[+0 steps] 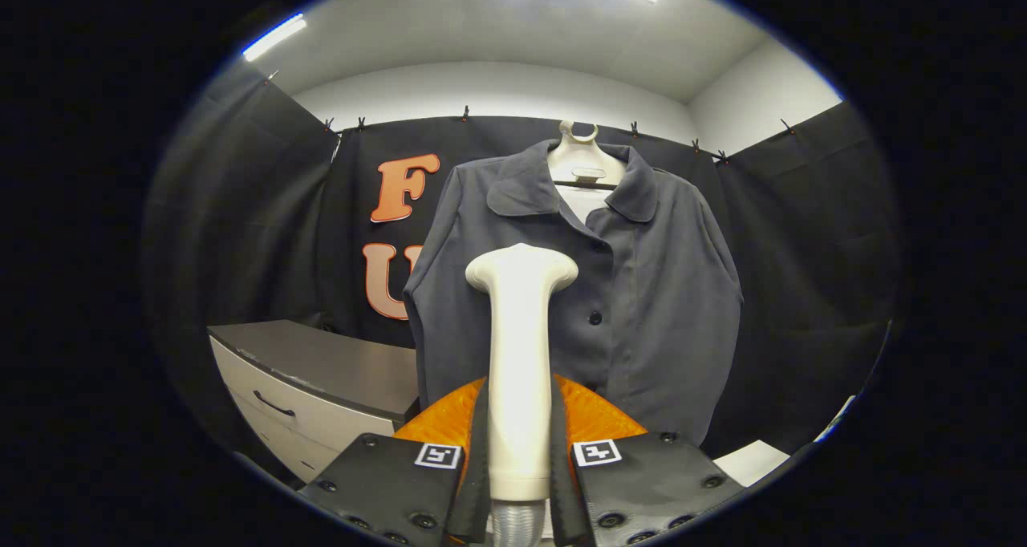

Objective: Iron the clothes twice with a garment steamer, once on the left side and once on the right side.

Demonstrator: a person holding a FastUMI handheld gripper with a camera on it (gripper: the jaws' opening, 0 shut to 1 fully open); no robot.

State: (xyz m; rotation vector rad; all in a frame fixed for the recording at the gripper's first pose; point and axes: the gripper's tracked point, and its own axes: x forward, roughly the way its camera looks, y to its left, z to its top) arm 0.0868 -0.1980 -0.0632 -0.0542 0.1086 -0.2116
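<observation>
A dark grey buttoned shirt hangs on a white hanger against the booth's black cloth wall, straight ahead. My gripper is shut on the cream handle of the garment steamer, with both fingers pressed against its sides. The steamer stands upright between the fingers, and its wide head overlaps the left half of the shirt's front, beside the button row. Whether the head touches the cloth cannot be told.
A grey cabinet with drawers stands low to the left of the shirt. A white surface corner shows low on the right. Black cloth walls close in on both sides.
</observation>
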